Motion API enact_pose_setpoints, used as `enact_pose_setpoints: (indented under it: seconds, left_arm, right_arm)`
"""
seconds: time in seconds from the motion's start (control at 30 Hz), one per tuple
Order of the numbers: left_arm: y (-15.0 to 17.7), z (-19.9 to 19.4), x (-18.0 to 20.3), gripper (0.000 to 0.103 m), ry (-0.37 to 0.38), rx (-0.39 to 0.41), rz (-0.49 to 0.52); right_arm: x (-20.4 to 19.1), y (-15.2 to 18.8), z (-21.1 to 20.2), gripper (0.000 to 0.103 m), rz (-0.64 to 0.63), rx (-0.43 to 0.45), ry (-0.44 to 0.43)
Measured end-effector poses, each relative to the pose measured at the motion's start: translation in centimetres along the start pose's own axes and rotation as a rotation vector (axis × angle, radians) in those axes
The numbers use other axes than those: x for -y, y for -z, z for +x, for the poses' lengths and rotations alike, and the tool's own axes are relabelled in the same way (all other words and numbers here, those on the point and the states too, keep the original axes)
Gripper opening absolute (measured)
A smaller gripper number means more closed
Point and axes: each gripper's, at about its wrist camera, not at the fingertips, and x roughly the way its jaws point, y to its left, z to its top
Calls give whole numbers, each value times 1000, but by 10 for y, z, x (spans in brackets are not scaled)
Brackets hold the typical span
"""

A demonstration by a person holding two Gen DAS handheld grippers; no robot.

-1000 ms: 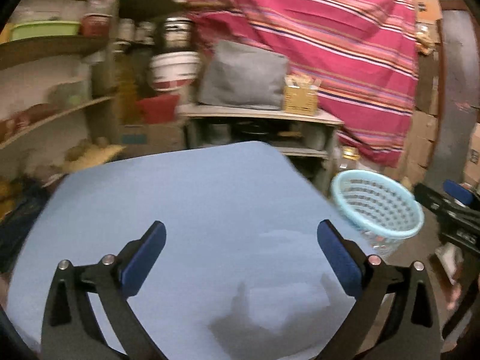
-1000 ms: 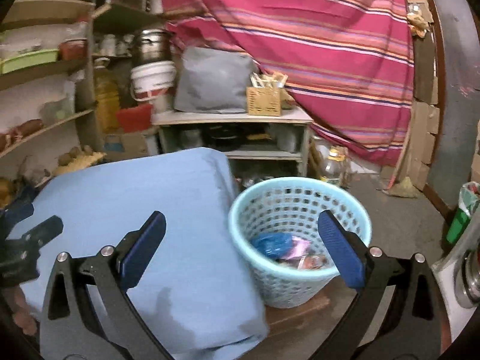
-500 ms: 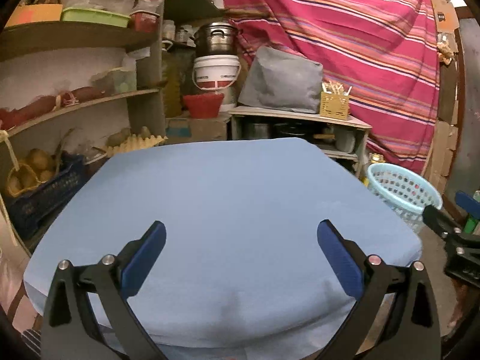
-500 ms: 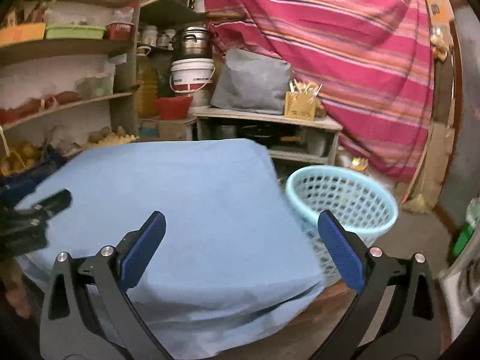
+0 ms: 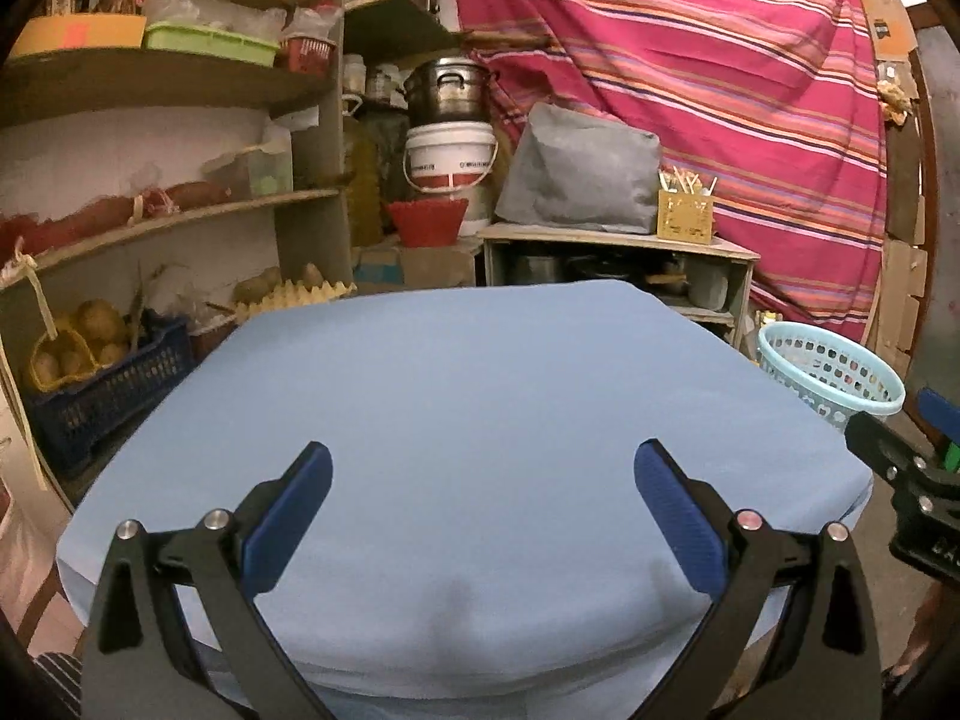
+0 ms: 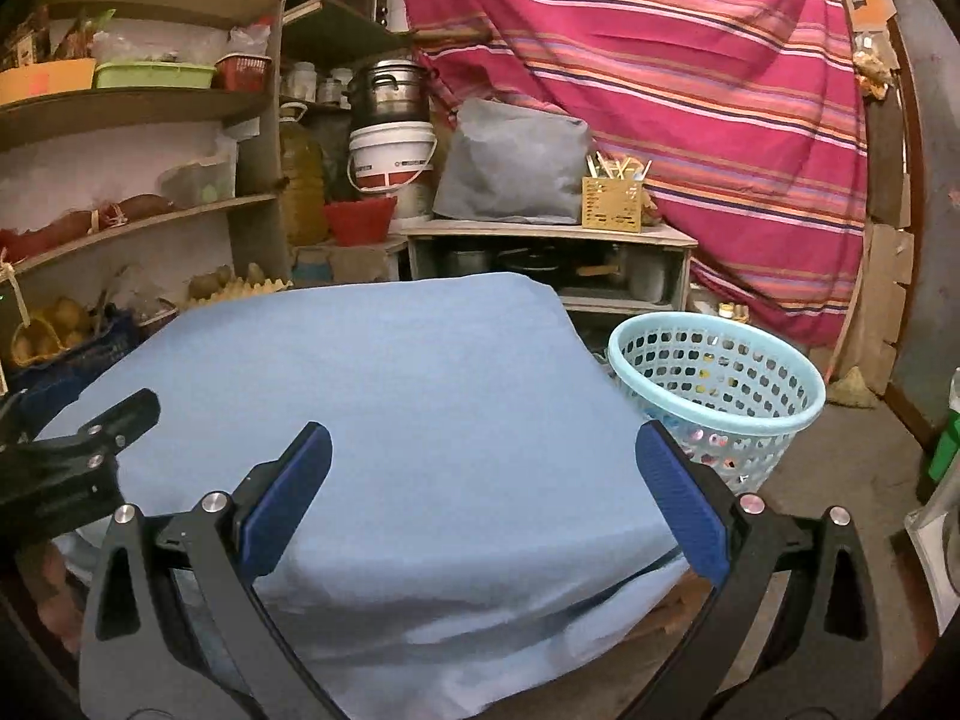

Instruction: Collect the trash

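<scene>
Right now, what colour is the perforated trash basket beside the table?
Light blue basket, seen best in the right wrist view.

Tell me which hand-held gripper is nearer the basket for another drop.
Right. The right hand-held gripper is open near the table's basket-side edge, beside the light blue basket; the left hand-held gripper hangs open over the blue cloth.

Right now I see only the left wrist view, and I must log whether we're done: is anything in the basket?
Observer: Yes. In the right wrist view, coloured bits show through the holes low in the basket.
Operator: Is the right gripper carrying anything?
Observer: No. The right gripper is open, with nothing between its fingers.
Operator: Any trash on the cloth's front right corner?
Observer: None that I can see. The cloth drapes over that corner with nothing on it.
</scene>
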Motion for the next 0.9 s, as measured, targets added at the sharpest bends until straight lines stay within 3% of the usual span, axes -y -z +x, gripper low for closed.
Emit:
enact_pose_setpoints:
  seconds: [0.63, 0.9]
  left_arm:
    - [3, -1, -5, 98, -2, 55, -6]
    - [3, 5, -8, 99, 9, 34, -26]
  right_arm:
    - [-11, -5, 17, 99, -23, 15, -4]
    - [-8, -7, 14, 99, -24, 27, 2]
